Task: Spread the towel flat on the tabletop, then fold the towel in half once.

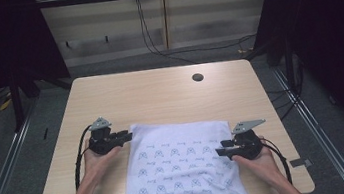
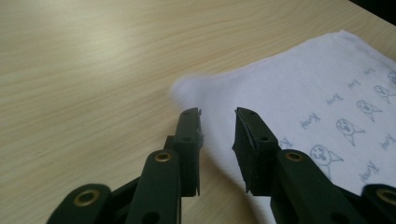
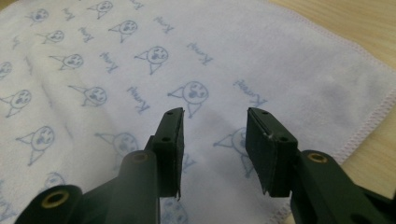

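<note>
Evidently the towel lies between both grippers' parted fingers.

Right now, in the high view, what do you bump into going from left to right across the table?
Left hand-held gripper → white towel with little blue drawings → right hand-held gripper, all on the wooden table.

small blue print on towel, unreadable
</note>
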`<state>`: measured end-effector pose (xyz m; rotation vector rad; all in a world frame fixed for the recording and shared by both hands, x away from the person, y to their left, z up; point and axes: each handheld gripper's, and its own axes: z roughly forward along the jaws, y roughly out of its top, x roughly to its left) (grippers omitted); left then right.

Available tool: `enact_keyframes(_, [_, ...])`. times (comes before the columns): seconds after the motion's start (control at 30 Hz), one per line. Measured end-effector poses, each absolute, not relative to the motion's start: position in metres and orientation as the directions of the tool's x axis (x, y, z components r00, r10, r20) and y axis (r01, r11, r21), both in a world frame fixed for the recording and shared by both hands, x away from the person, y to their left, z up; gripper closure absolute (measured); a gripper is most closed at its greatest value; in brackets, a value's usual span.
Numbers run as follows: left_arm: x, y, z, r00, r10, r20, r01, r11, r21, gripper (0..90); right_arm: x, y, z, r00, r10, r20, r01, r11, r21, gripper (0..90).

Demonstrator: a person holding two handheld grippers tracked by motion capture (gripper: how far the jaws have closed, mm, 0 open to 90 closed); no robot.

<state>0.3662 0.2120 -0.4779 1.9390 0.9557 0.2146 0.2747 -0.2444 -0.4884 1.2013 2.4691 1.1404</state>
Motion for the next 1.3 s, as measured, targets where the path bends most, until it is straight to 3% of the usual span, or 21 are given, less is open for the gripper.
enact_keyframes(0.1, [0.366,0.218,-0.478,0.690,0.684,-0.235,0.530,-0.257,0.808,71.3,0.284,-0.246,-0.491,-0.646,0.744,0.168,0.617,0.380,0.690,57.2])
enact_keyframes(0.2, [0.364,0.199,-0.490,0.743,0.638,-0.204,0.524,-0.364,0.770,73.9,0.296,-0.245,-0.495,-0.629,0.759,0.168,0.628,0.369,0.685,56.5])
enact_keyframes(0.3, [0.363,0.181,-0.498,0.760,0.623,-0.184,0.513,-0.401,0.759,61.9,0.301,-0.244,-0.499,-0.618,0.769,0.164,0.635,0.365,0.681,55.2])
enact_keyframes(0.37, [0.365,0.161,-0.503,0.767,0.632,-0.107,0.491,-0.471,0.733,57.5,0.299,-0.240,-0.500,-0.620,0.773,0.132,0.619,0.379,0.688,55.6])
enact_keyframes(0.43, [0.367,0.160,-0.503,0.765,0.631,-0.130,0.502,-0.457,0.734,57.9,0.297,-0.238,-0.500,-0.629,0.771,0.101,0.602,0.401,0.691,56.0])
enact_keyframes(0.5, [0.360,0.162,-0.503,0.784,0.617,-0.061,0.462,-0.515,0.722,65.3,0.294,-0.235,-0.498,-0.643,0.763,0.071,0.594,0.437,0.675,70.6])
enact_keyframes(0.57, [0.354,0.168,-0.501,0.792,0.608,-0.059,0.461,-0.530,0.712,71.5,0.291,-0.236,-0.499,-0.640,0.765,0.076,0.591,0.427,0.684,77.6])
enact_keyframes(0.67, [0.342,0.177,-0.501,0.793,0.607,-0.053,0.456,-0.533,0.712,79.6,0.285,-0.233,-0.499,-0.649,0.757,0.076,0.588,0.436,0.682,82.8])
enact_keyframes(0.73, [0.338,0.179,-0.501,0.790,0.610,-0.062,0.464,-0.528,0.711,79.7,0.281,-0.231,-0.498,-0.657,0.751,0.072,0.585,0.448,0.676,83.0])
enact_keyframes(0.87, [0.321,0.188,-0.500,0.795,0.595,-0.115,0.483,-0.508,0.713,72.4,0.260,-0.226,-0.495,-0.687,0.718,0.115,0.594,0.463,0.658,80.5])
enact_keyframes(1.0, [0.314,0.194,-0.500,0.805,0.575,-0.144,0.489,-0.507,0.709,65.3,0.255,-0.231,-0.492,-0.697,0.709,0.108,0.572,0.460,0.679,68.6])
enact_keyframes(1.1, [0.318,0.197,-0.501,0.792,0.578,-0.194,0.521,-0.476,0.709,62.8,0.270,-0.244,-0.484,-0.655,0.748,0.107,0.575,0.401,0.713,67.2])
enact_keyframes(1.3, [0.326,0.202,-0.499,0.778,0.598,-0.192,0.523,-0.446,0.726,57.5,0.303,-0.253,-0.484,-0.634,0.768,0.088,0.578,0.396,0.713,58.3])
